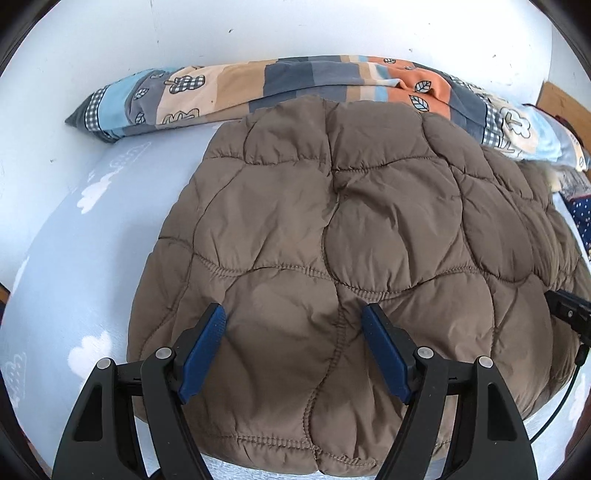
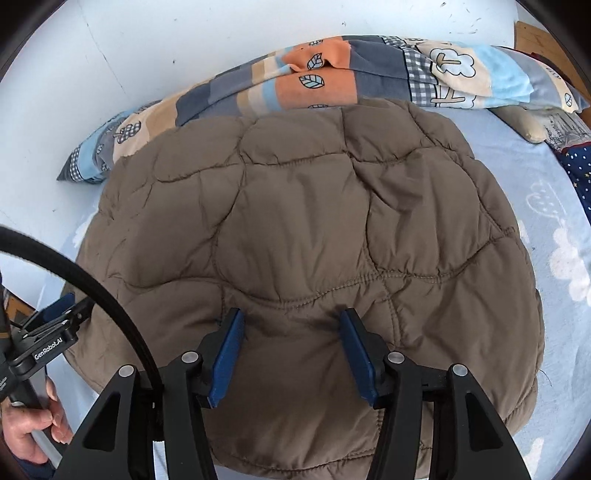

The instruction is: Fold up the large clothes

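Observation:
A brown quilted puffer jacket (image 1: 332,236) lies in a folded, rounded heap on a light blue bed sheet (image 1: 74,258); it also fills the right wrist view (image 2: 303,229). My left gripper (image 1: 295,314) is open, its blue pads just above the jacket's near part, holding nothing. My right gripper (image 2: 291,317) is open too, over the jacket's near edge, empty. The left gripper's body (image 2: 48,332) shows at the left edge of the right wrist view, held by a hand (image 2: 29,432). The right gripper's tip (image 1: 569,310) shows at the right edge of the left wrist view.
A patchwork quilt (image 1: 295,81) in blue, tan and orange lies rolled along the white wall (image 1: 258,26) behind the jacket; it also shows in the right wrist view (image 2: 332,74). A dark blue dotted cloth (image 2: 580,166) lies at the far right. A black cable (image 2: 92,284) crosses the left.

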`<state>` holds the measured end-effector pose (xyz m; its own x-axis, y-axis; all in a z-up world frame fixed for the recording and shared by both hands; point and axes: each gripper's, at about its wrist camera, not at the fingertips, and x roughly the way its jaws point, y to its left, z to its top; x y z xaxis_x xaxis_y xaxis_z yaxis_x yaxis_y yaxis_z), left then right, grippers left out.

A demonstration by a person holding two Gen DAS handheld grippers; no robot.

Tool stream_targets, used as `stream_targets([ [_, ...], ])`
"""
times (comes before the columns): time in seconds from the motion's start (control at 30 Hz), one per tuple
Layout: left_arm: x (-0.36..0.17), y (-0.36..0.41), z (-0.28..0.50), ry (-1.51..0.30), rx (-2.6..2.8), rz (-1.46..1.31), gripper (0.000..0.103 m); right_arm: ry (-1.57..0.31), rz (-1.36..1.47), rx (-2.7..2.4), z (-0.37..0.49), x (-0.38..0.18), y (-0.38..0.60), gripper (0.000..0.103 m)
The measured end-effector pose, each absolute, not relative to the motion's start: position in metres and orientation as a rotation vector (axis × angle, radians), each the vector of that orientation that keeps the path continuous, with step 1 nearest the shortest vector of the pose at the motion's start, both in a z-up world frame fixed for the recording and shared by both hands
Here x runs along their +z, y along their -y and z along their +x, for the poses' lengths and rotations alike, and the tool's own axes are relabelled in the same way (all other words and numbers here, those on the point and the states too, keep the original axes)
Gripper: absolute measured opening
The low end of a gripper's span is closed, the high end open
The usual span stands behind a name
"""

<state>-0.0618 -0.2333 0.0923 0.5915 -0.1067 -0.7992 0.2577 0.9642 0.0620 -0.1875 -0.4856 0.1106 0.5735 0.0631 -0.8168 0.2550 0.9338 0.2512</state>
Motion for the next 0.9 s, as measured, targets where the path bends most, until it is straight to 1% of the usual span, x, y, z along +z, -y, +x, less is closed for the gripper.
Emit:
stream_targets([
  [0.17,0.092,0.232,-0.062,-0.912,-0.212,0.179,0.077,-0.950,0.326,-0.127,-0.188,0.116,0.479,0.060],
  [0.43,0.097,0.235,-0.067,-0.896,-0.211,0.202,0.077,-0.874,0.280,-0.077,-0.198,0.140,0.459,0.060],
  [0.63,0.098,0.233,-0.068,-0.896,-0.215,0.201,0.077,-0.887,0.240,-0.055,-0.197,0.138,0.443,0.060],
  [0.9,0.099,0.231,-0.068,-0.890,-0.214,0.198,0.077,-0.884,0.230,-0.073,-0.198,0.140,0.446,0.060],
])
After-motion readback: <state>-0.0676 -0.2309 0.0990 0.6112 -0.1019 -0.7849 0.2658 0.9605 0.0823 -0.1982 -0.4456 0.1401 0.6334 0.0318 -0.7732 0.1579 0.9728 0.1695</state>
